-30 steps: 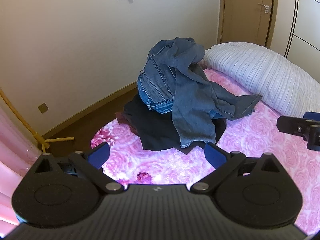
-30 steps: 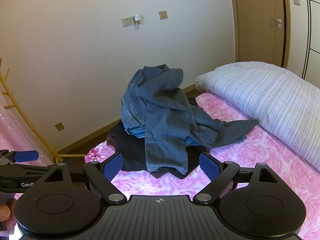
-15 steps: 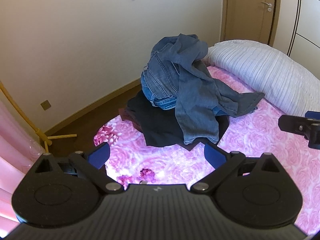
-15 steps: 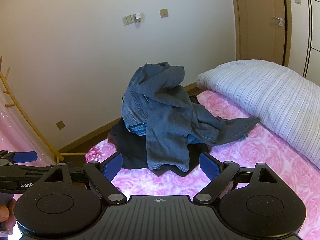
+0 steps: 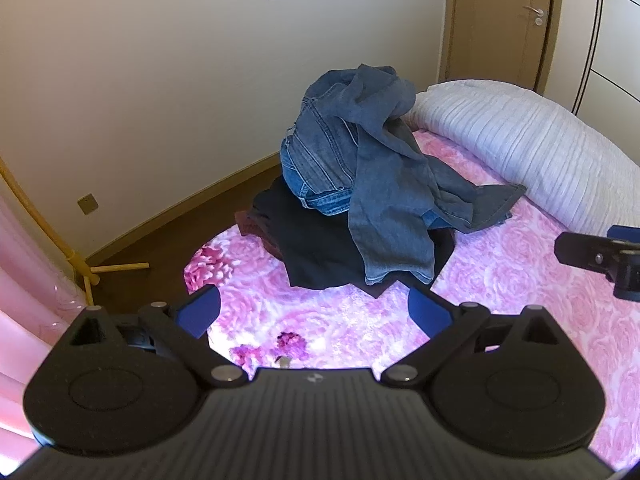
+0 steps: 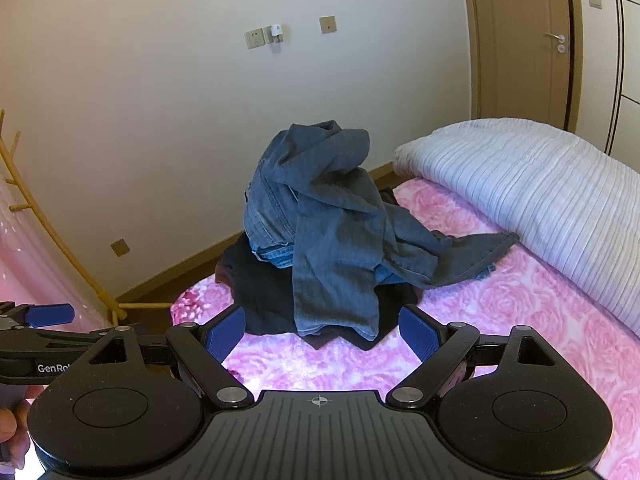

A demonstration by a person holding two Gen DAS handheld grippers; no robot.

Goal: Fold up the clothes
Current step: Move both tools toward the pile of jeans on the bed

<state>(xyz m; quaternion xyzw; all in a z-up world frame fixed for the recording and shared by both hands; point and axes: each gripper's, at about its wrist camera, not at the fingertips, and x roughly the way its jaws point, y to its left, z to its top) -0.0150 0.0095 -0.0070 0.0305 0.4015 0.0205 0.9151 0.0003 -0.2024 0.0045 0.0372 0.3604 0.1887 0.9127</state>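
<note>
A heap of blue denim clothes (image 5: 368, 168) (image 6: 324, 216) is piled on a dark garment (image 5: 320, 248) (image 6: 264, 292) at the far corner of the pink rose-patterned bed (image 5: 500, 280) (image 6: 500, 312). One denim leg hangs toward me over the dark cloth. My left gripper (image 5: 314, 312) hovers open above the bedspread, short of the heap, nothing between its blue pads. My right gripper (image 6: 322, 334) is open too, with the hem of the hanging leg seen between its pads but not held. A fingertip of the right gripper (image 5: 588, 252) shows at the left wrist view's right edge.
A white ribbed pillow (image 5: 520, 144) (image 6: 540, 192) lies along the bed's right side. Beyond the bed's corner are brown floor (image 5: 168, 244), a cream wall, a yellow wooden rack (image 5: 72, 256) and a wooden door (image 6: 524, 40). A pink curtain (image 5: 24, 300) hangs at left. A hand (image 6: 12, 432) holds the left gripper.
Both grippers have pulled back and risen slightly, so the heap looks a little smaller and farther. Both stay open and the clothes have not moved.
</note>
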